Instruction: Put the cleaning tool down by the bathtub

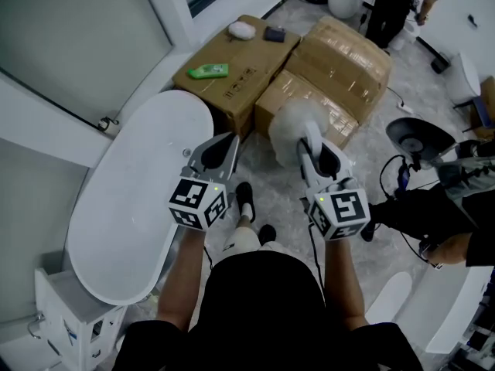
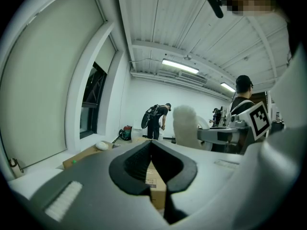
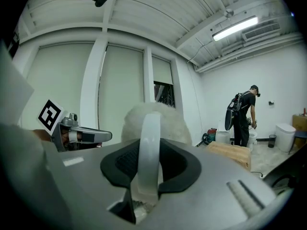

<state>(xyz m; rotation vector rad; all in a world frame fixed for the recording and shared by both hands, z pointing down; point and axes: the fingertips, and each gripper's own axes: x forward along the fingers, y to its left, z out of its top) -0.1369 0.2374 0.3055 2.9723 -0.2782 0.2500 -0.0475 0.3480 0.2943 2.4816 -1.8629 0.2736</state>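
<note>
The cleaning tool (image 1: 290, 130) is a fluffy white brush head on a white handle. My right gripper (image 1: 311, 151) is shut on that handle and holds the brush up in front of me, over the floor to the right of the bathtub. In the right gripper view the handle (image 3: 148, 143) stands upright between the pads, with the fluffy head (image 3: 170, 121) behind it. The white oval bathtub (image 1: 131, 207) lies at the left. My left gripper (image 1: 226, 147) hovers by the tub's right rim, shut and empty. The left gripper view shows the brush (image 2: 184, 126) off to the right.
Cardboard boxes (image 1: 232, 68) (image 1: 340, 60) stand on the floor just ahead; one bears a green item (image 1: 207, 71). A white cabinet (image 1: 69, 315) sits at the tub's near end. A round black stand base (image 1: 418, 137) and cables lie at the right. A person (image 1: 390, 6) stands far back.
</note>
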